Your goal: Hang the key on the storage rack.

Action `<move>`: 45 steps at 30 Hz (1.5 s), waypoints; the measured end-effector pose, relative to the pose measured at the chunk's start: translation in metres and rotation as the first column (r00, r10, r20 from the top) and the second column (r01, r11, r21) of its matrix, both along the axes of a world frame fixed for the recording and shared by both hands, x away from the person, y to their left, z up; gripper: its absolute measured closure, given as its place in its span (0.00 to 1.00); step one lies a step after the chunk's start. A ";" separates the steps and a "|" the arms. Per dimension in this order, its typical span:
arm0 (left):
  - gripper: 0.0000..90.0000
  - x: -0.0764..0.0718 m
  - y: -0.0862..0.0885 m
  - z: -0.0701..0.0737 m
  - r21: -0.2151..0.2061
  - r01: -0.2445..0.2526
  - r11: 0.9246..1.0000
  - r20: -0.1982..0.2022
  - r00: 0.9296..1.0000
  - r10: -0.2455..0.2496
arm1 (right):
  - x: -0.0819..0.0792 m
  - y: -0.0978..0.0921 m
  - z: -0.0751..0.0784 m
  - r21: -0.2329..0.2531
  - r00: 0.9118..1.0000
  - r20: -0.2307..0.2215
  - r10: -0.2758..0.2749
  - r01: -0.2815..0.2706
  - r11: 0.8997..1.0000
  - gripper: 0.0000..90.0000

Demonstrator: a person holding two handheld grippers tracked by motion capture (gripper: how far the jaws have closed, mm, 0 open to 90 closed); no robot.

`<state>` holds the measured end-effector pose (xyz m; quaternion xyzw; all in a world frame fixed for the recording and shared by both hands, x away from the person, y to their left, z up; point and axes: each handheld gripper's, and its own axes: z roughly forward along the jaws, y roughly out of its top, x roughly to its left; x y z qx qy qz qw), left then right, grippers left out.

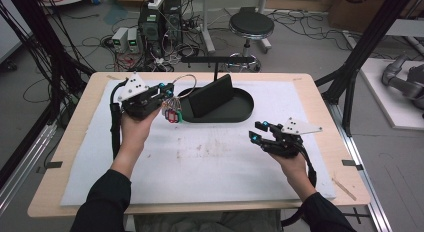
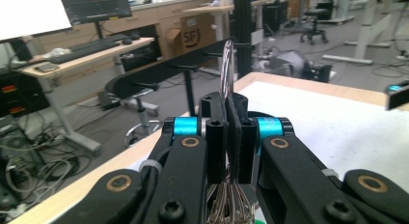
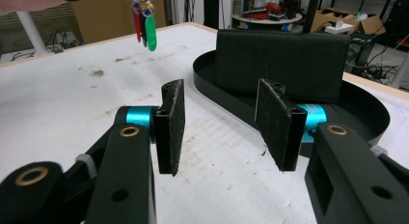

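Keys on one wire key ring (image 1: 182, 84) hang from the left gripper (image 1: 161, 92), lifted clear of the white mat near its far left edge, just beside the tray. Biggest first: one wooden table (image 1: 320, 107) carries one white mat (image 1: 210, 157), stained around its middle. On the mat's far edge, about centre, sits one black oval tray (image 1: 242, 109), and one black wallet (image 1: 212, 97) stands on its long edge inside it, leaning slightly. Two grippers are in play, one in each hand. The left one has its jaws pressed together on the wire loop; in the left gripper view the ring (image 2: 226, 64) rises above the clamped pads and thin wire strands spill out below. The bunch of tags (image 1: 171, 113) dangles under it: red and green ones show from above, and the right gripper view picks out purple, red and green tags (image 3: 146, 23) in the air over the mat. The right gripper (image 1: 258, 131) hovers low over the mat's right half, jaws spread wide, nothing between the pads (image 3: 173, 125), aimed at the tray and wallet.
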<state>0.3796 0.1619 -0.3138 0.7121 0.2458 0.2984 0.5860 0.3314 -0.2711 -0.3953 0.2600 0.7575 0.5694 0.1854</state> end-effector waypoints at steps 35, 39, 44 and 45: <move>0.96 0.064 -0.001 -0.013 -0.030 -0.121 0.992 -0.008 0.993 0.121 | 0.001 0.000 0.000 0.000 1.000 0.007 -0.001 0.001 1.000 0.62; 0.96 0.068 0.001 -0.017 -0.034 -0.130 0.991 -0.017 0.991 0.130 | 0.001 0.001 0.000 0.000 1.000 0.007 -0.001 0.001 1.000 0.62; 0.96 0.073 0.001 -0.020 -0.037 -0.144 0.989 -0.030 0.989 0.143 | 0.001 0.001 -0.001 -0.003 1.000 0.007 -0.001 0.001 1.000 0.62; 0.96 0.075 0.002 -0.022 -0.044 -0.149 0.988 -0.040 0.988 0.147 | 0.001 0.001 -0.001 -0.003 1.000 0.005 0.000 0.000 1.000 0.62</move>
